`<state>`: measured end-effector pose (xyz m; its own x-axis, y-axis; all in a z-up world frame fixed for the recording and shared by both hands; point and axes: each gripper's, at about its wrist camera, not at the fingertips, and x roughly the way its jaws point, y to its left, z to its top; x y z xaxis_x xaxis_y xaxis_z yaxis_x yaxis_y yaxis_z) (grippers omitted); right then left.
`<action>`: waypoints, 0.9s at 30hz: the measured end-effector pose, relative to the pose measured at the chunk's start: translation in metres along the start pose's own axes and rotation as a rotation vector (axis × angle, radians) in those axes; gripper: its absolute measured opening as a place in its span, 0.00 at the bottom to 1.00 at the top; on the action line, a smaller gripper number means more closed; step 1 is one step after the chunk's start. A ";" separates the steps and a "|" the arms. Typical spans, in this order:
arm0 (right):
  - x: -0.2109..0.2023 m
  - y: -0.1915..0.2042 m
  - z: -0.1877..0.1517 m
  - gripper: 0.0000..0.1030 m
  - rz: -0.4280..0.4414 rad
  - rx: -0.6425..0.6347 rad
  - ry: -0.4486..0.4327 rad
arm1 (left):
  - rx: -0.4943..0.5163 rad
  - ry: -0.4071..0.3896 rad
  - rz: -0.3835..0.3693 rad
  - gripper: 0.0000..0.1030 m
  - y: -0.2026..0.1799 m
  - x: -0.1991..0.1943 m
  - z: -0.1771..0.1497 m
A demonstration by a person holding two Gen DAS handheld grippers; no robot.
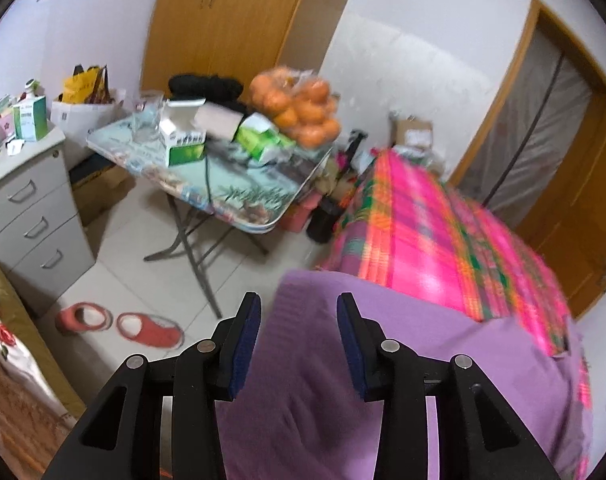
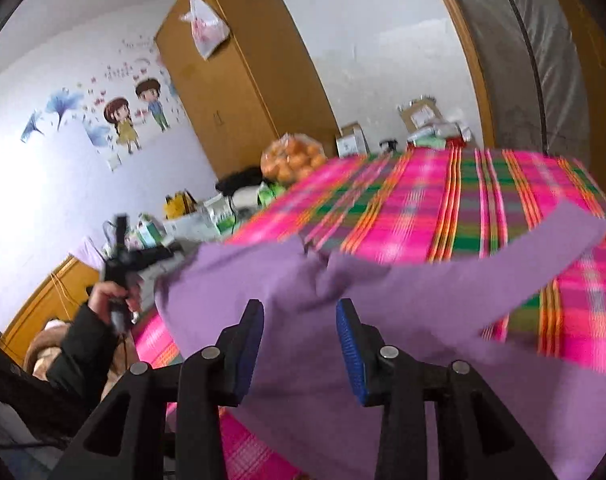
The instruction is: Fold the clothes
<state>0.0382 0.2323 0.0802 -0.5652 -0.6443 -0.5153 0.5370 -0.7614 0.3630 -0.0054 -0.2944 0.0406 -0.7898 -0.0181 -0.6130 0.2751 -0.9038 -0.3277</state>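
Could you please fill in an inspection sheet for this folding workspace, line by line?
Surface: bed under a pink plaid blanket, partly covered by the garment.
Job's things: purple garment spread on the blanket, one strip reaching to the right; its near edge hangs over the bed side.
Clutter: folding table carrying a bag of oranges, boxes and a glass; red slippers on the floor.
Grippers: left gripper and right gripper both open above the garment, gripping nothing.
Cables: a dark cord crosses the table top.
Surroundings: wardrobe, drawer cabinet, wall stickers, door.
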 end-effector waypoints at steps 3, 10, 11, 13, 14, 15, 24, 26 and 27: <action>0.013 0.002 -0.014 0.37 0.025 0.024 0.033 | 0.069 0.028 -0.016 0.40 -0.012 -0.009 -0.025; 0.034 0.007 -0.029 0.37 0.050 0.018 0.107 | 0.037 0.026 0.035 0.37 0.011 -0.026 -0.049; 0.034 0.006 -0.031 0.37 0.050 0.019 0.106 | 0.027 0.016 0.052 0.37 0.015 -0.031 -0.050; 0.034 0.001 -0.031 0.37 0.051 0.035 0.103 | 0.008 0.007 0.081 0.34 0.022 -0.038 -0.054; 0.035 -0.002 -0.032 0.37 0.052 0.044 0.101 | 0.000 0.005 0.078 0.34 0.024 -0.042 -0.055; 0.036 -0.003 -0.032 0.37 0.051 0.051 0.102 | -0.007 0.002 0.075 0.34 0.025 -0.046 -0.057; 0.045 -0.009 -0.033 0.37 0.048 0.078 0.106 | 0.148 0.095 -0.036 0.34 -0.041 -0.015 -0.072; 0.042 -0.012 -0.033 0.37 0.030 0.084 0.110 | 0.196 0.074 -0.014 0.34 -0.053 -0.013 -0.073; 0.041 -0.015 -0.034 0.37 0.023 0.089 0.109 | 0.198 0.081 -0.033 0.34 -0.057 -0.012 -0.070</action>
<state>0.0286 0.2198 0.0275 -0.4791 -0.6536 -0.5859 0.4888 -0.7531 0.4404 0.0271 -0.2125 0.0162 -0.7477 0.0397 -0.6628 0.1308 -0.9699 -0.2056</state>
